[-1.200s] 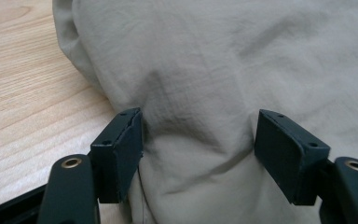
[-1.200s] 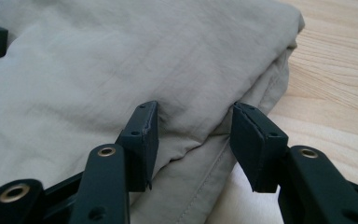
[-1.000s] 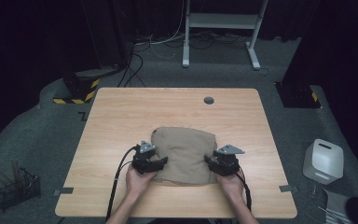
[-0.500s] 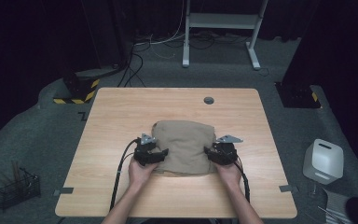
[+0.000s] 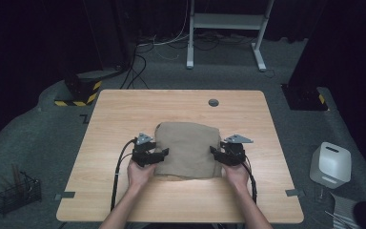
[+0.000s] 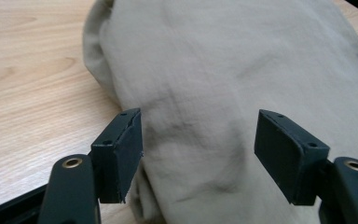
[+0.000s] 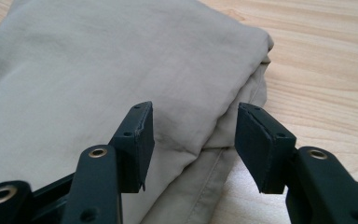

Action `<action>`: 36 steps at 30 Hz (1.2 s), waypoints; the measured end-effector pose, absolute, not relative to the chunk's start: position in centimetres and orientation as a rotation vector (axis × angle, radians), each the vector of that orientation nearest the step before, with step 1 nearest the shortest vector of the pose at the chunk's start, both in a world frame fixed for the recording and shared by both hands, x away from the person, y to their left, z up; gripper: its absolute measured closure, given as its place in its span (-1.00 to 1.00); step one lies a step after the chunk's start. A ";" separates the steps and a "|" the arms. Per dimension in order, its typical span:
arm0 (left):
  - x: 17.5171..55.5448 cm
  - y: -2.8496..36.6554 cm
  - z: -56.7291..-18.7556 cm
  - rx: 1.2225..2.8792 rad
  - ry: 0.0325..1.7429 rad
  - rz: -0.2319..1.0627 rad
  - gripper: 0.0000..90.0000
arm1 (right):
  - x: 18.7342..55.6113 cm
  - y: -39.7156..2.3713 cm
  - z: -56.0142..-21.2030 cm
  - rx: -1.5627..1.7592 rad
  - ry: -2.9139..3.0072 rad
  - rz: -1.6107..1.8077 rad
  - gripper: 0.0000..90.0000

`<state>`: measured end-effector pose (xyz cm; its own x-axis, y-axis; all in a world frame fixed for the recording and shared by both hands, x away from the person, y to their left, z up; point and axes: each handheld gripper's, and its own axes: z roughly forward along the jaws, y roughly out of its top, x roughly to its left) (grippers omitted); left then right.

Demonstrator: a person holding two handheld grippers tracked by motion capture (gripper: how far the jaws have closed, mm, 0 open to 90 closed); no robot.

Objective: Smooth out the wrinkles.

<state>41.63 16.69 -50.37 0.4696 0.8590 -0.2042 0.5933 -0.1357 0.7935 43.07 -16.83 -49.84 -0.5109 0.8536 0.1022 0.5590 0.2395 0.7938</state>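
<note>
The right hand-held gripper (image 5: 218, 153) stands released at the right edge of the folded beige cloth (image 5: 188, 148), its jaws having just been opening with the stacked hem between them but not pinched, while the left hand-held gripper (image 5: 161, 153) gapes over the cloth's left side, gripping nothing. The cloth lies at the centre of the frame in the high view, on the near half of the counter (image 5: 124, 114). If either closes now, it may catch only the top layer, so the fold could peel open or drag crooked.
</note>
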 end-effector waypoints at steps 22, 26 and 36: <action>41.0 19.5 -47.7 1.779 1.244 0.362 -0.29 | 42.1 -19.8 -48.2 1.313 2.070 1.236 0.02; 40.7 19.8 -47.4 1.786 1.243 0.401 -0.31 | 42.0 -20.4 -48.0 1.335 2.050 1.249 0.02; 40.2 19.9 -46.2 1.817 1.203 0.466 -0.31 | 41.0 -21.2 -47.0 1.312 2.022 1.243 0.04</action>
